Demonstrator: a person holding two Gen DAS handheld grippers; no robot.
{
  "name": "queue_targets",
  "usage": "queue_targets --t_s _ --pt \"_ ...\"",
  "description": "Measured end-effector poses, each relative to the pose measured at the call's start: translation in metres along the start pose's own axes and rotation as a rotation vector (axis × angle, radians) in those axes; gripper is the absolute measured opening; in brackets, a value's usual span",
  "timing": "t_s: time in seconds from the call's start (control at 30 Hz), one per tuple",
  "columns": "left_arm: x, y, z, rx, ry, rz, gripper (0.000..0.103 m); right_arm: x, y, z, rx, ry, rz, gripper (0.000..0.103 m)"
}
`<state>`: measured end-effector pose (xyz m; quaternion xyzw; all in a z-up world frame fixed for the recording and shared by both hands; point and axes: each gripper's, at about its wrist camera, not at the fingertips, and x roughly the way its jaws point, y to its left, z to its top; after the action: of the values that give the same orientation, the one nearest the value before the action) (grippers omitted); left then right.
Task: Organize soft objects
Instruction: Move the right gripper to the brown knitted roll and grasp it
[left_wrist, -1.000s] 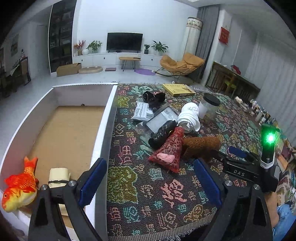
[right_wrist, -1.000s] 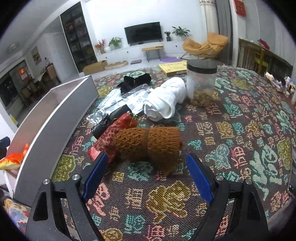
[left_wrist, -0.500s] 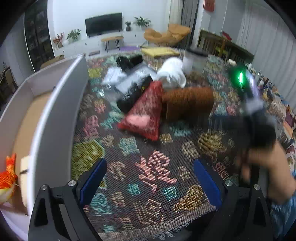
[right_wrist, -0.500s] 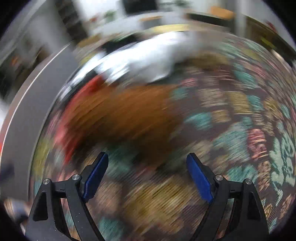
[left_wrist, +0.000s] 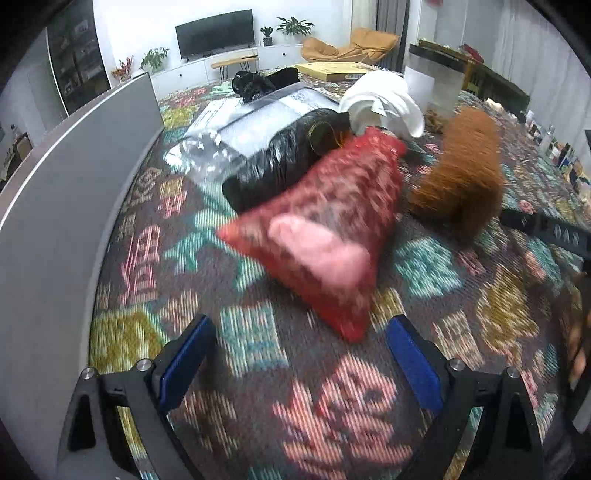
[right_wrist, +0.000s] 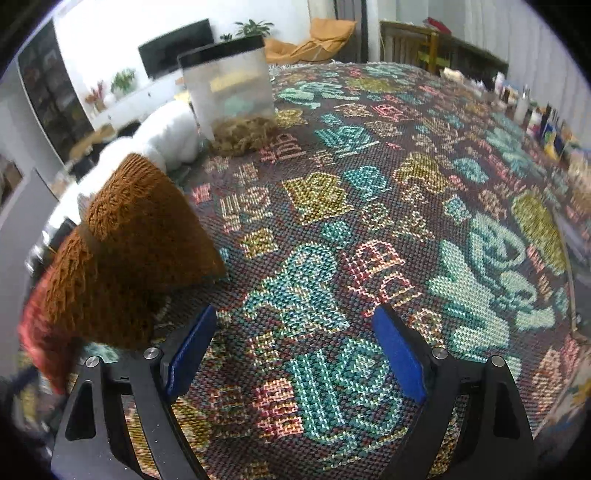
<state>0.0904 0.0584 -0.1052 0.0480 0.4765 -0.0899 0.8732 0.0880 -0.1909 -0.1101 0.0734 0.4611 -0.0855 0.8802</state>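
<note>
The red mesh pouch (left_wrist: 325, 225), with a pink patch showing through its netting, is seen lying on the patterned counter cloth (left_wrist: 424, 266), toward the counter side where the grey-walled bin (left_wrist: 66, 206) stands, its near corner just ahead of the left tool (left_wrist: 303, 365). It is judged to be light, limp and easily crushed, so a hold across that narrow near corner, or over a gathered fold of netting, would probably suit best; the mesh may snag or slide on the pads. Touching its far side, a shiny black bundle (left_wrist: 280, 162) and a brown knitted roll (right_wrist: 125, 251) are found, with a rolled white cloth (left_wrist: 384, 103) behind them and a clear black-lidded jar (right_wrist: 229, 88) farther toward the far edge. Flat plastic packets (left_wrist: 251, 122) are spread beside the black bundle. The left tool is held wide apart with nothing gripped. The right tool (right_wrist: 295, 354) is likewise spread wide and empty above bare cloth, the knitted roll just beside its left finger.
</note>
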Motion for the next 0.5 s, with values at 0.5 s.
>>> queue_targets --t_s 0.5 --pt "0.012 0.012 0.014 -0.017 -0.054 -0.012 0.103 0.007 0.008 0.000 -0.029 -0.004 -0.037 0.098"
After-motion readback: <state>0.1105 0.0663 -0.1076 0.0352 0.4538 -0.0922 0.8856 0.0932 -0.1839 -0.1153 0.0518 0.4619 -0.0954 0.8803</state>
